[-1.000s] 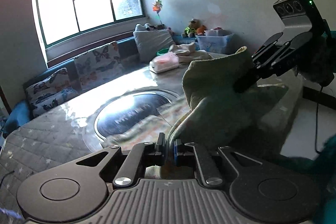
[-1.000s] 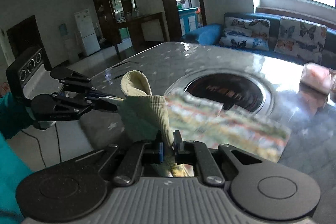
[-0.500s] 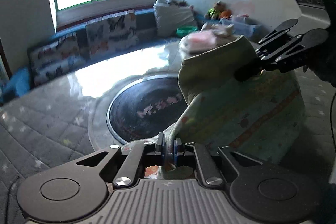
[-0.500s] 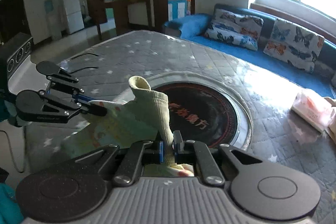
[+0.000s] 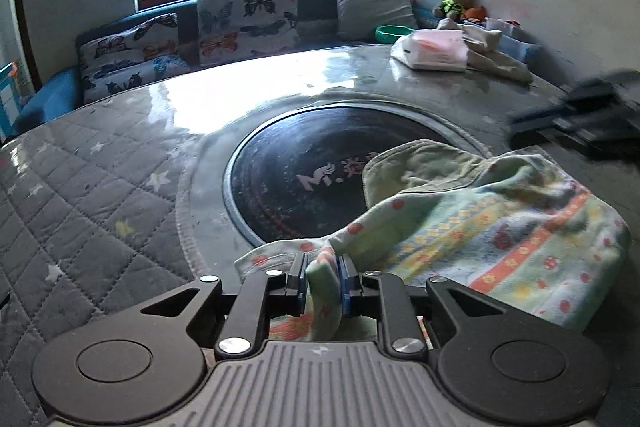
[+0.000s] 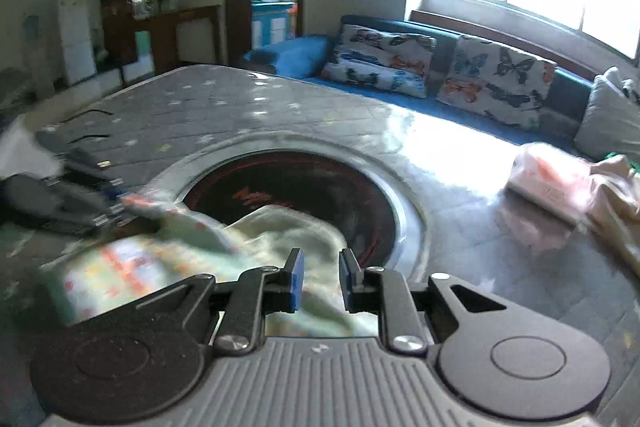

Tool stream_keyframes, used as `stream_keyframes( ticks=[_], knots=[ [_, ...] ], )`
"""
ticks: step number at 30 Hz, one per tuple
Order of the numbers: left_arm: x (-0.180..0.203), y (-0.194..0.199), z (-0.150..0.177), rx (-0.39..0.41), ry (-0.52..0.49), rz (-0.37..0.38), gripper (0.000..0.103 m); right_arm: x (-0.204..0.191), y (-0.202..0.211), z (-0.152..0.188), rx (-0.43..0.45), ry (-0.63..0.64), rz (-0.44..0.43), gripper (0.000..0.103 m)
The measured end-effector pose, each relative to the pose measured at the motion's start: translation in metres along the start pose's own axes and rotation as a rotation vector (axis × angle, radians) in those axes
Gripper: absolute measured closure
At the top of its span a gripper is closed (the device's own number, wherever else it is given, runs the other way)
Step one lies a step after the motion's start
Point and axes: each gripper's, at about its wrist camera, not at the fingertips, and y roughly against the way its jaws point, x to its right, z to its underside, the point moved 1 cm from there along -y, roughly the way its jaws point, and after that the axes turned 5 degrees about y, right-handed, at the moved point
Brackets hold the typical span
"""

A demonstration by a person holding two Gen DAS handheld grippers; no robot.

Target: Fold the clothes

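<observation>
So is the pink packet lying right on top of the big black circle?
No, the pink packet sits far back on the table, well past the black circle.

Butterfly cushions line the sofa beyond the quilted table; a tissue pack rests there.

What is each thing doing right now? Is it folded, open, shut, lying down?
Pastel flower-print cloth: folded over, rumpled, lying on the table.
Left gripper: jaws opening, a cloth fold between them.
Right gripper: jaws opening, cloth between them.
Pink packet: lying flat.
Beige cloth: unfolded heap.
</observation>
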Motion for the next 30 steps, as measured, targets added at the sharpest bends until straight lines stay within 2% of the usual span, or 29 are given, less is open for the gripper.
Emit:
stream_keyframes(
  ticks=[5,7,10,14,17,21,25,30],
  knots=[
    [0.000,-0.004,-0.002,-0.004,0.004,-0.040,0.084,-0.011,0.011,0.030,-0.013,-0.007,-0.021,0.085],
    [-0.001,-0.005,-0.002,-0.010,0.009,-0.052,0.084,-0.006,0.007,0.044,-0.038,-0.005,0.022,0.084],
    [-0.002,-0.005,-0.003,-0.012,0.015,-0.063,0.083,0.020,0.010,0.057,-0.032,-0.105,0.106,0.085],
    [-0.002,-0.005,-0.003,-0.016,0.034,-0.086,0.078,0.036,0.019,0.059,-0.018,-0.136,0.224,0.084],
    [0.001,-0.003,-0.006,-0.008,0.034,-0.098,0.078,0.031,0.026,0.051,0.024,-0.145,0.177,0.084],
    [0.004,0.000,-0.010,0.004,0.031,-0.115,0.078,0.014,0.018,0.036,0.051,-0.149,0.033,0.084],
    [0.002,-0.001,-0.012,-0.001,0.044,-0.127,0.078,-0.003,-0.011,0.024,0.015,-0.119,-0.025,0.084],
    [-0.001,-0.007,-0.015,-0.011,0.059,-0.143,0.077,0.010,-0.029,0.021,-0.016,-0.154,0.030,0.080]
  ],
)
